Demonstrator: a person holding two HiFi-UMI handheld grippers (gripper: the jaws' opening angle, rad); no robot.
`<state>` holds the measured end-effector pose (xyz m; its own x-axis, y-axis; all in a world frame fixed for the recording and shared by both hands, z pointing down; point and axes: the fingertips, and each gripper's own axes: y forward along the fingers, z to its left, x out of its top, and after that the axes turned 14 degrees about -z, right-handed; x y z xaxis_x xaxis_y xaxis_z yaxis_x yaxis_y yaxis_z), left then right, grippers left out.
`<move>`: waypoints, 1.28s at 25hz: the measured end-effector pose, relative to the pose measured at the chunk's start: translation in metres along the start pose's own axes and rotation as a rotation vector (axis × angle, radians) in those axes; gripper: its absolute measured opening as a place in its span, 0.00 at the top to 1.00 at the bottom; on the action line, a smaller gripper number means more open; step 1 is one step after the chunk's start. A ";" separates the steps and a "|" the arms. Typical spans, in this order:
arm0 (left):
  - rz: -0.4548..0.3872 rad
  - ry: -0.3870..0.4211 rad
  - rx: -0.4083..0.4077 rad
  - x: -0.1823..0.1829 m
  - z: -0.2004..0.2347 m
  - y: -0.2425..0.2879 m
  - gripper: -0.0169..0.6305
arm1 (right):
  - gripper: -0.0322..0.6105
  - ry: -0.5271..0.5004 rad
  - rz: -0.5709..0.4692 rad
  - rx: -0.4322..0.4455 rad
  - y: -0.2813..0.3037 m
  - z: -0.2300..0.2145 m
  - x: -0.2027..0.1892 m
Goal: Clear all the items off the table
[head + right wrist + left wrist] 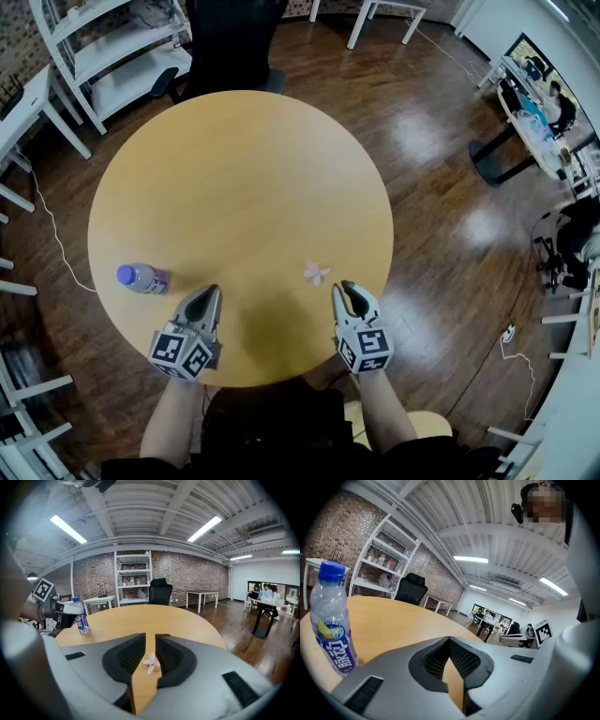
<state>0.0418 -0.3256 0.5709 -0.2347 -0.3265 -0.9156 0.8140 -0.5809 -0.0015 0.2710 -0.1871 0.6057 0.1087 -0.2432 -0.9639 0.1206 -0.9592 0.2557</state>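
On the counter [154, 616], just ahead of the right gripper [150, 638], the little pink flower [151, 663] is lined up with barely-parted, empty fingers [126, 656].

Water bottle [332, 620] on the bench [244, 187]: blue wrap label, big white characters running down it, yellow round emblem above them. Characters are too warped to read, and so is the small arc of print over the emblem. Cubes on the left tongs [210, 293] and right tongs [348, 290] carry square black-and-white coded markers: patterns only, no letters or digits. Nothing else is legible.
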 end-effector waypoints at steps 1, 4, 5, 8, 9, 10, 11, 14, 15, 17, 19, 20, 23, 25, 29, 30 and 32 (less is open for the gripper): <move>0.002 0.000 0.005 -0.005 0.003 0.008 0.98 | 0.84 0.001 0.007 0.005 0.011 -0.005 -0.005; 0.020 -0.002 0.008 -0.018 0.011 0.029 0.98 | 0.84 0.002 0.028 0.016 0.043 -0.018 -0.017; 0.032 -0.004 0.004 -0.023 0.012 0.034 0.98 | 0.84 -0.002 0.036 0.020 0.052 -0.021 -0.021; 0.069 -0.018 0.003 -0.033 0.011 0.040 0.98 | 0.84 -0.027 0.080 0.037 0.071 -0.022 -0.037; 0.075 -0.024 0.009 -0.035 0.010 0.040 0.98 | 0.84 -0.027 0.097 0.044 0.076 -0.023 -0.041; 0.079 -0.031 0.018 -0.037 0.010 0.041 0.98 | 0.84 -0.022 0.111 0.049 0.080 -0.023 -0.045; 0.081 -0.036 0.029 -0.039 0.010 0.042 0.98 | 0.84 -0.017 0.124 0.054 0.084 -0.022 -0.049; 0.092 -0.046 0.047 -0.044 0.013 0.045 0.98 | 0.84 -0.031 0.168 0.069 0.094 -0.020 -0.062; 0.098 -0.048 0.049 -0.047 0.013 0.045 0.98 | 0.84 -0.039 0.185 0.074 0.096 -0.019 -0.067; 0.108 -0.052 0.052 -0.050 0.013 0.045 0.98 | 0.84 -0.052 0.217 0.081 0.099 -0.019 -0.077; 0.113 -0.054 0.058 -0.051 0.015 0.043 0.98 | 0.84 -0.055 0.232 0.081 0.101 -0.019 -0.083; 0.114 -0.054 0.061 -0.052 0.016 0.042 0.98 | 0.84 -0.053 0.234 0.079 0.102 -0.019 -0.084; 0.117 -0.055 0.066 -0.052 0.018 0.040 0.98 | 0.84 -0.043 0.251 0.066 0.102 -0.020 -0.088; 0.117 -0.055 0.063 -0.053 0.020 0.041 0.98 | 0.95 -0.039 0.261 0.055 0.103 -0.022 -0.090; 0.111 -0.055 0.046 -0.055 0.023 0.042 0.98 | 0.95 -0.037 0.257 0.037 0.103 -0.022 -0.091; 0.105 -0.054 0.036 -0.053 0.024 0.042 0.98 | 0.95 -0.041 0.248 0.029 0.103 -0.023 -0.089; 0.092 -0.048 0.017 -0.048 0.023 0.043 0.98 | 0.95 -0.048 0.221 0.013 0.103 -0.023 -0.079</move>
<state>0.0757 -0.3518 0.6237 -0.1850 -0.4144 -0.8911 0.8242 -0.5592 0.0889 0.2975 -0.2634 0.7095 0.0837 -0.4544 -0.8869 0.0867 -0.8833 0.4607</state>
